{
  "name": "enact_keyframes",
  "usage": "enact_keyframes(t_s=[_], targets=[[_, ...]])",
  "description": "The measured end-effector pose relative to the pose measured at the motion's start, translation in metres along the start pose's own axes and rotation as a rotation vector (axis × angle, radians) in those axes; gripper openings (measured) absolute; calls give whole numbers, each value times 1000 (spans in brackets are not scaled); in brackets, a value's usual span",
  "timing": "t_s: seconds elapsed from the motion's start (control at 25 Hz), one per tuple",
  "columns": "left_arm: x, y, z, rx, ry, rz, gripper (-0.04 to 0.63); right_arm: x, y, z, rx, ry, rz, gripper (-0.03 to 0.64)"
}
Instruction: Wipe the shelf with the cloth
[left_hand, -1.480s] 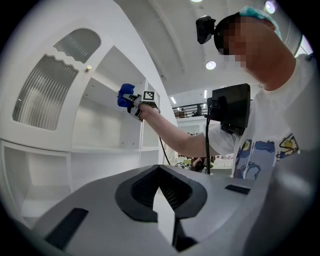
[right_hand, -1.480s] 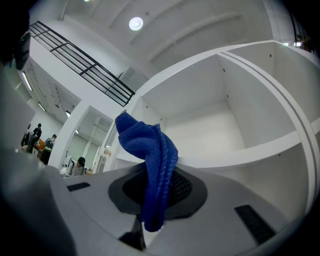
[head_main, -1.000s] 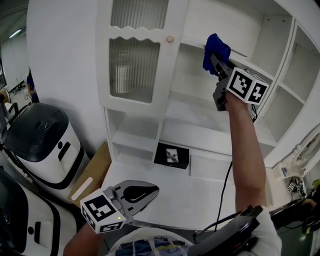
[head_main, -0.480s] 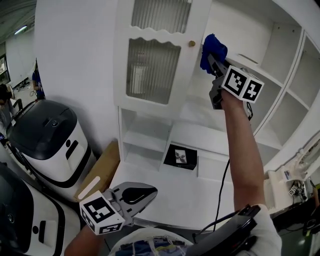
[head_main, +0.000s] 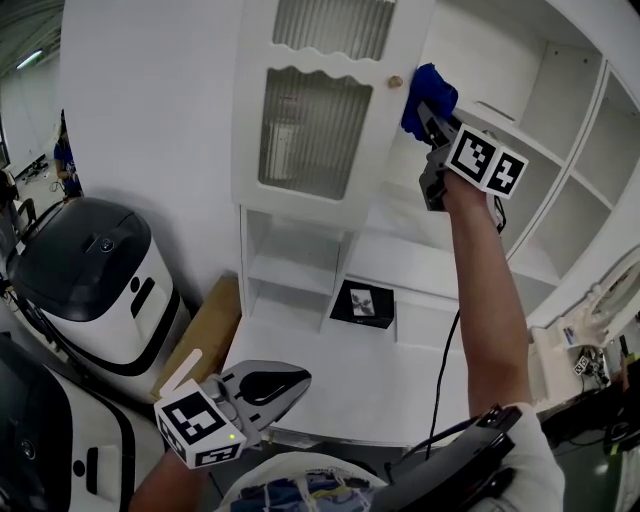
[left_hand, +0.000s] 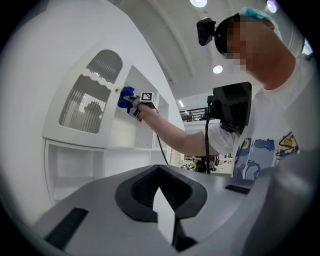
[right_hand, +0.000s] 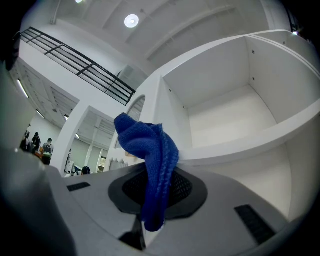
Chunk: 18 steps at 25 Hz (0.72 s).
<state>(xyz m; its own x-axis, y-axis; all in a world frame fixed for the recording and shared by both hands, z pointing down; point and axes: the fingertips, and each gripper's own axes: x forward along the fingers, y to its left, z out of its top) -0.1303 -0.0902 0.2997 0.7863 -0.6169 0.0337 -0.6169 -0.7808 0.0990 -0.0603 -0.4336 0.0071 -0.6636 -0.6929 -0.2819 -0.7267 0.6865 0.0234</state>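
While the right tongs (head_main: 432, 118) pinch the blue cloth (right_hand: 150, 160) against the upper shelf (right_hand: 240, 145), it has slid left, now just beside the door knob (head_main: 396, 80). That stroke looks near the shelf's left end. Left tongs (head_main: 290, 380), pressed together and empty, hang low over the bench (head_main: 350, 370).

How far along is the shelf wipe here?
Done: the cloth is clamped in the right gripper, raised beside the front edge of the upper shelf. In hand: cloth poised there. Left: the wiping itself; contact isn't clear. The left gripper hangs low, jaws together.
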Motion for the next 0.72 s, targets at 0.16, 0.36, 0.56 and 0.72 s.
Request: enact_keyframes(t_s=[0.16, 0.36, 0.56, 0.72], targets=[[-2, -4, -5, -7, 6, -46, 12, -20, 0, -9, -20, 14, -17, 67], [9, -4, -13, -12, 18, -103, 12, -44, -17, -50, -44, 91, -62, 67], [36, -10, -16, 4, 22, -144, 12, -52, -63, -105, -22, 200, -113, 67], [57, -9, -14, 5, 36, -131, 12, -29, -85, -145, -48, 314, -84, 67]])
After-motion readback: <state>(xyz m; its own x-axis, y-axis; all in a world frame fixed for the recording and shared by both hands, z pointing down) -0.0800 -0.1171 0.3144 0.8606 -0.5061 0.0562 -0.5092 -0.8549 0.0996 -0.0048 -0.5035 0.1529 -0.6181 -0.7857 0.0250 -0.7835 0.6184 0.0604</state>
